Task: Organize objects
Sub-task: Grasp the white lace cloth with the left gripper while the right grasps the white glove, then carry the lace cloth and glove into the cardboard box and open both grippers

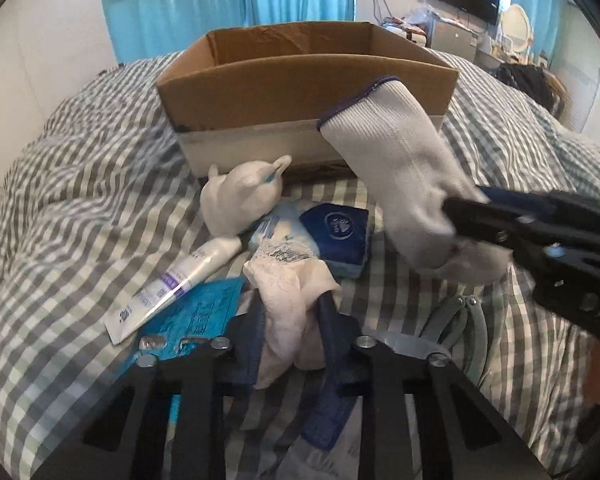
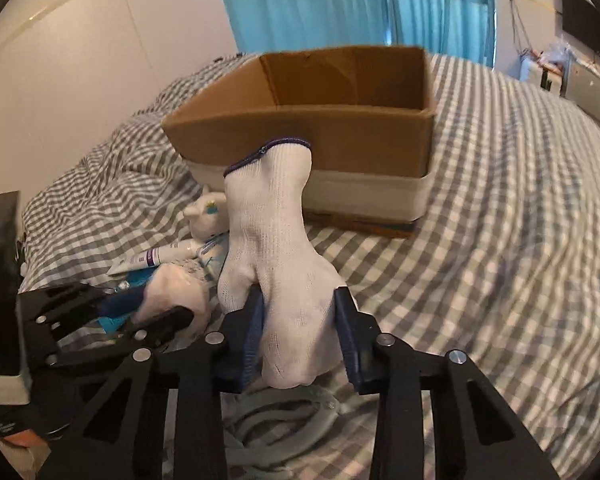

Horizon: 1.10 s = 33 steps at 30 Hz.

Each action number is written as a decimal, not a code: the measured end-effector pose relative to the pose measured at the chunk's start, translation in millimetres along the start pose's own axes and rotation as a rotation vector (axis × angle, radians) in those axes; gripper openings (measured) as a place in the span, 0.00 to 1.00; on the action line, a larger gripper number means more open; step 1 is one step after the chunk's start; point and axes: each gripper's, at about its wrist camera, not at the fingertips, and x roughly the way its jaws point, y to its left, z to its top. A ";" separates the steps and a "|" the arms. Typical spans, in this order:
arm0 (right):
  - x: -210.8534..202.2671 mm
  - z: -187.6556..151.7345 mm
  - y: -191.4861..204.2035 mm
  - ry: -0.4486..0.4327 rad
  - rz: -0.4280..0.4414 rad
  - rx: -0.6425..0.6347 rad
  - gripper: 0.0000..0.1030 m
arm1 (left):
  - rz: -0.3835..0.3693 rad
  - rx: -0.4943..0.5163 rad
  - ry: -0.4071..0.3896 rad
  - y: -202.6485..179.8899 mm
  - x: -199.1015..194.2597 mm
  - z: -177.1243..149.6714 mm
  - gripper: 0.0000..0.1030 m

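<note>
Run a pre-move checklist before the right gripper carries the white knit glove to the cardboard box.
1. Right gripper shut on the white knit glove: ok, pads press both sides of its finger end.
2. Glove lifted off the checked bedspread: ok, the cuff stands up in the air.
3. Cardboard box open on top: ok, no flaps over it.
4. Room inside the box: cannot tell, its floor is hidden.
5. Left gripper out of the path: ok, it is low, shut on a white cloth.
6. Coiled cable below the glove snagged: cannot tell.
</note>
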 end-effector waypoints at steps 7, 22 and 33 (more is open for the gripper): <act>-30.1 -0.3 -5.9 -0.059 -0.052 0.015 0.31 | -0.004 -0.020 -0.031 7.0 -24.1 -4.2 0.11; -144.7 -0.2 18.3 -0.221 -0.177 -0.018 0.30 | -0.040 -0.081 -0.297 30.7 -129.5 34.7 0.11; -200.1 60.4 57.1 -0.342 -0.180 -0.126 0.30 | -0.119 -0.112 -0.399 60.8 -163.5 93.7 0.11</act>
